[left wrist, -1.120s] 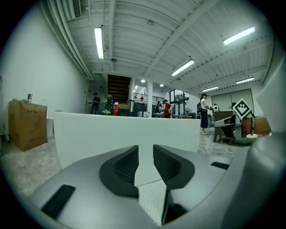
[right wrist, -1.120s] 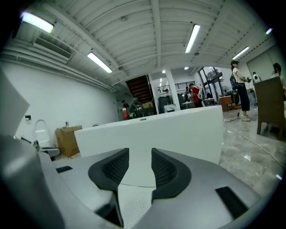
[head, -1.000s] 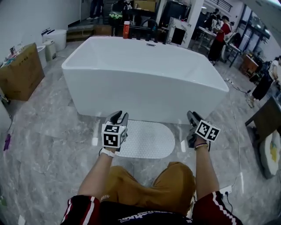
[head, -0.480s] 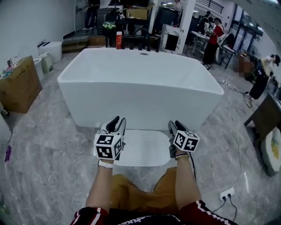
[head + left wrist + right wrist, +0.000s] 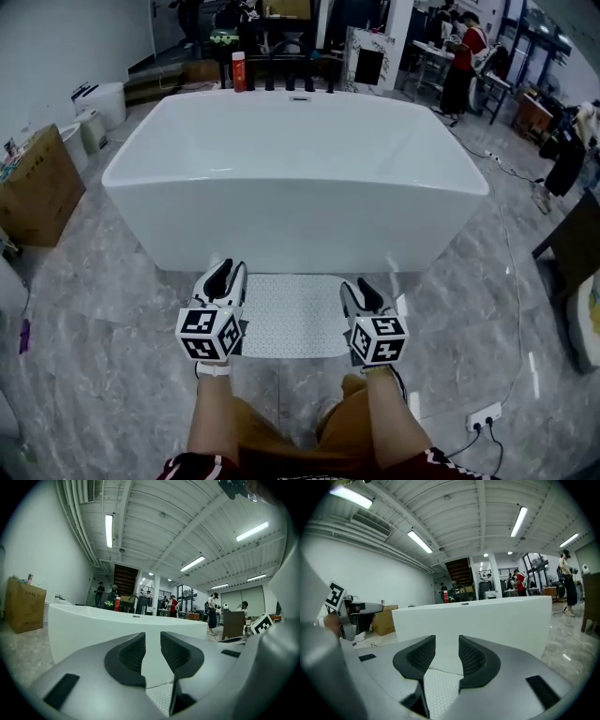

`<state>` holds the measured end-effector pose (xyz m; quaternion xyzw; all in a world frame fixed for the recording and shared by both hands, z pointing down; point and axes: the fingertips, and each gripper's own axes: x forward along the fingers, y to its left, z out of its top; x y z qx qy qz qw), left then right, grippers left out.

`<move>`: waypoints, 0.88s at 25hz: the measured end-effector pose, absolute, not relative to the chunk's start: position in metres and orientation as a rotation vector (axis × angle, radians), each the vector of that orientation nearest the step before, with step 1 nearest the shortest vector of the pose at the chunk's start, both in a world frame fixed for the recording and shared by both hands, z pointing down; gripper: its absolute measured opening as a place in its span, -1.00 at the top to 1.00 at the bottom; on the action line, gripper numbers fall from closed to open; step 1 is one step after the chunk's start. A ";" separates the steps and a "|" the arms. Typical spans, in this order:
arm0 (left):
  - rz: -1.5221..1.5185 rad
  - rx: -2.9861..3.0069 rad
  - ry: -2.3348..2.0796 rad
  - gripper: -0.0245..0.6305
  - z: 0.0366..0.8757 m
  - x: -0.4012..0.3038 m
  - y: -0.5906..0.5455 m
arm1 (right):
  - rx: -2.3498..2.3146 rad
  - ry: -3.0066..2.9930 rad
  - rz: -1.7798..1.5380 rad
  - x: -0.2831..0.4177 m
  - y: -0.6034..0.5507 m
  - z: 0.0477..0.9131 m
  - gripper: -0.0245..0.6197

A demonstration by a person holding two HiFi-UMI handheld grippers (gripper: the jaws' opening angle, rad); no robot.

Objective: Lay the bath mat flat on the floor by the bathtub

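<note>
The bath mat [image 5: 295,314] lies flat on the marble floor [image 5: 112,309], directly in front of you and just beside the near wall of the white bathtub [image 5: 291,225]. Its long axis runs from your left to your right, parallel to that near wall; its short axis points from you toward the tub. The far long edge sits at the foot of the tub, and the near corners are rounded. The surface is white with a fine dot pattern, and no fold or raised corner shows in the head view. Your left gripper [image 5: 230,270] hangs over the left end of the mat, and your right gripper [image 5: 358,289] hangs over the right end; both point toward the tub wall. Both tongs are released: in each gripper view the two ribbed pads stand apart, and only the tub wall and the mat below show through the gap. Neither gripper touches the mat. A cardboard box [image 5: 37,187] stands well apart at your left, and a red bottle [image 5: 238,71] stands beyond the far rim of the tub.
</note>
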<state>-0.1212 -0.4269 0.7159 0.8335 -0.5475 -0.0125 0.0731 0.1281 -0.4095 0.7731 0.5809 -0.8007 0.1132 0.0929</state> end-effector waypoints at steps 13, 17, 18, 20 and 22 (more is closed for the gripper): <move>0.134 2.609 -1.544 0.58 0.561 -0.069 -0.462 | 1.778 -2.300 0.290 0.179 -0.418 0.612 0.38; 0.159 2.580 -1.557 0.58 0.482 -0.072 -0.460 | 1.761 -2.300 0.344 0.185 -0.420 0.527 0.38; 0.156 2.567 -1.561 0.59 0.460 -0.072 -0.460 | 1.756 -2.302 0.382 0.185 -0.420 0.508 0.38; 0.155 2.539 -1.558 0.59 0.418 -0.069 -0.456 | 1.741 -2.300 0.468 0.186 -0.422 0.472 0.38; 0.167 2.529 -1.546 0.59 0.379 -0.063 -0.446 | 1.730 -2.291 0.490 0.188 -0.422 0.432 0.38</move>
